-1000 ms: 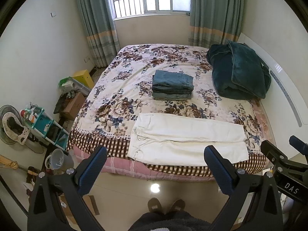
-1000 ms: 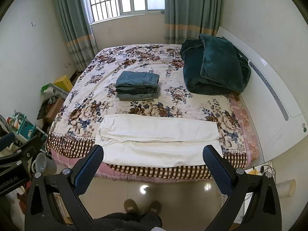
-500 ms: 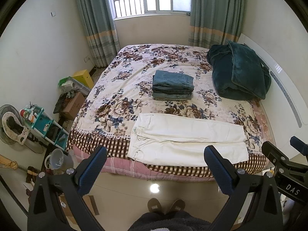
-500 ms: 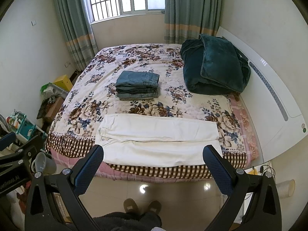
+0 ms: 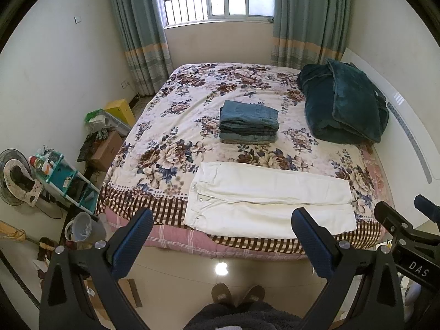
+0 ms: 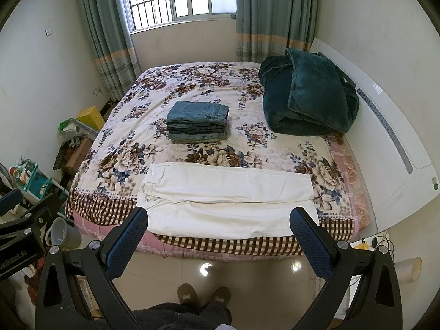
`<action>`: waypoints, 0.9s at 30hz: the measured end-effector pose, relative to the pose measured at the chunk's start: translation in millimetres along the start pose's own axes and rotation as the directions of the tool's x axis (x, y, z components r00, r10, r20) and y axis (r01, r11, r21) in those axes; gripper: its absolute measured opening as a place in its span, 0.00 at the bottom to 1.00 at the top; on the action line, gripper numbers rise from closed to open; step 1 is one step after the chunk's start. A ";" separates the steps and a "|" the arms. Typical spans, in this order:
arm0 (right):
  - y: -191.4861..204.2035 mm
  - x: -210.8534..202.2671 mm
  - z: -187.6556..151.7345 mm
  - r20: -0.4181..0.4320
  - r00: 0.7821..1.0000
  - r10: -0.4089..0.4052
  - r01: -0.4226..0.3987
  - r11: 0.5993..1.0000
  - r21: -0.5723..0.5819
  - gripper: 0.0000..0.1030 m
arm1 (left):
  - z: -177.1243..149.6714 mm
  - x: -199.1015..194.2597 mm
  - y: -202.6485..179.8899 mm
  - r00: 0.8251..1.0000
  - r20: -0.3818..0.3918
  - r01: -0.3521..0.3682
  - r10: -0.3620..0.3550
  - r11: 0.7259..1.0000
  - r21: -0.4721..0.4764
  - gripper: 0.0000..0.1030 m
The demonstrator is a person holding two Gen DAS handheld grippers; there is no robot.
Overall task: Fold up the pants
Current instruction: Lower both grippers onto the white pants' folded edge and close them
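White pants [image 5: 269, 203] [image 6: 228, 200] lie flat along the near edge of the bed, waistband to the left, legs stretched to the right, one leg lying beside the other. My left gripper [image 5: 222, 236] is open and held high above the floor in front of the bed, well short of the pants. My right gripper [image 6: 220, 233] is open too, at about the same height and distance. Neither holds anything. The right gripper's body shows at the right edge of the left wrist view, and the left one's at the left edge of the right wrist view.
A stack of folded jeans [image 5: 249, 122] [image 6: 198, 122] sits mid-bed on the floral bedspread [image 5: 176, 126]. A dark teal blanket [image 5: 343, 107] is heaped by the white headboard [image 6: 390, 148]. Boxes, a teal shelf [image 5: 63, 176], a fan and a bucket [image 5: 82, 227] crowd the floor at left. A person's slippers [image 6: 203, 295] stand on the tiles.
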State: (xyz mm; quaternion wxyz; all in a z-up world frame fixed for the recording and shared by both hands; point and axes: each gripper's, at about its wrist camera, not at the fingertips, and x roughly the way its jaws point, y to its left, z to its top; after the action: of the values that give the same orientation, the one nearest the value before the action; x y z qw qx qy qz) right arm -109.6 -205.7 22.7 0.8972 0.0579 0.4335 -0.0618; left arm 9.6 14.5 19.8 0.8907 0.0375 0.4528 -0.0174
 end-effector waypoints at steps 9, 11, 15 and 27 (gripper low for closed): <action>-0.2 17.8 -0.6 -0.033 0.999 0.013 -0.012 1.000 0.014 1.00 | -4.3 5.9 4.1 1.000 -0.002 -0.011 0.011 1.000 -0.007 1.00; -6.3 28.2 3.4 -0.041 0.999 0.011 -0.010 1.000 0.026 1.00 | -2.2 15.8 3.2 0.999 0.002 -0.034 0.034 0.999 -0.013 1.00; -22.0 72.9 15.7 -0.066 0.998 -0.011 0.015 0.998 0.056 1.00 | 10.9 55.3 -6.1 0.995 -0.004 -0.102 0.102 0.995 -0.020 1.00; -85.1 300.1 68.9 -0.232 0.968 -0.091 0.125 0.982 0.140 1.00 | 56.3 267.7 -39.9 0.952 -0.216 -0.222 0.216 0.975 -0.001 1.00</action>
State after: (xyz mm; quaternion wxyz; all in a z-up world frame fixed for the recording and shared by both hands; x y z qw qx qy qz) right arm 114.9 -318.6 -174.5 0.8306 0.1095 0.5286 -0.1368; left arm 210.2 -29.1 -165.4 0.8334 0.0778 0.5394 0.0913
